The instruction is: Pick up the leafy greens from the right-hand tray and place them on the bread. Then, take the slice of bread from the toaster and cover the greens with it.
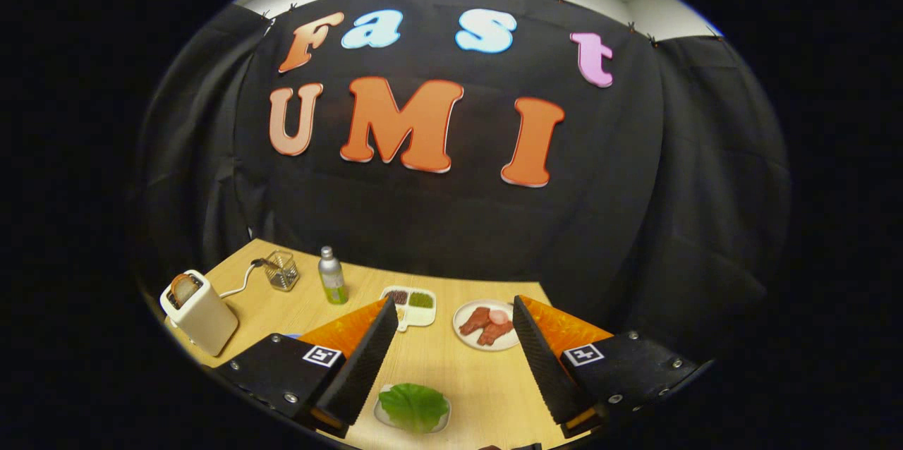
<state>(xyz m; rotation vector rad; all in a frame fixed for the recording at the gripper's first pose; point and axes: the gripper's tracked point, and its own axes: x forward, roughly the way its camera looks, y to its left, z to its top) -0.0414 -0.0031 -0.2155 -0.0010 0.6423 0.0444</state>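
Black cloth backs a pale wooden worktop (465, 372) in the booth. Greens (413, 405), a single broad leaf, lie on a small light tray (384, 419) close in, between the two fingers of the tongs (455, 312) and nearer the left one. The tongs stand wide open above the worktop, gripping nothing, their ribbed inner faces turned toward each other. Whether bread sits under the leaf cannot be told.

Beyond the fingertips, a white divided dish (413, 307) holds a dark filling and a green one in separate compartments. Just right of it, a round plate (487, 326) carries pieces of reddish meat, partly hidden by the right finger.

Farther back and to the left, a metal bottle (331, 276) with a green label stands upright. A small clear container (282, 270) sits left of the bottle. At the worktop's left corner, a cream toaster (199, 311) stands with a slice of bread (185, 288) poking from its slot, and a white cord (238, 286) runs from the toaster toward the container.
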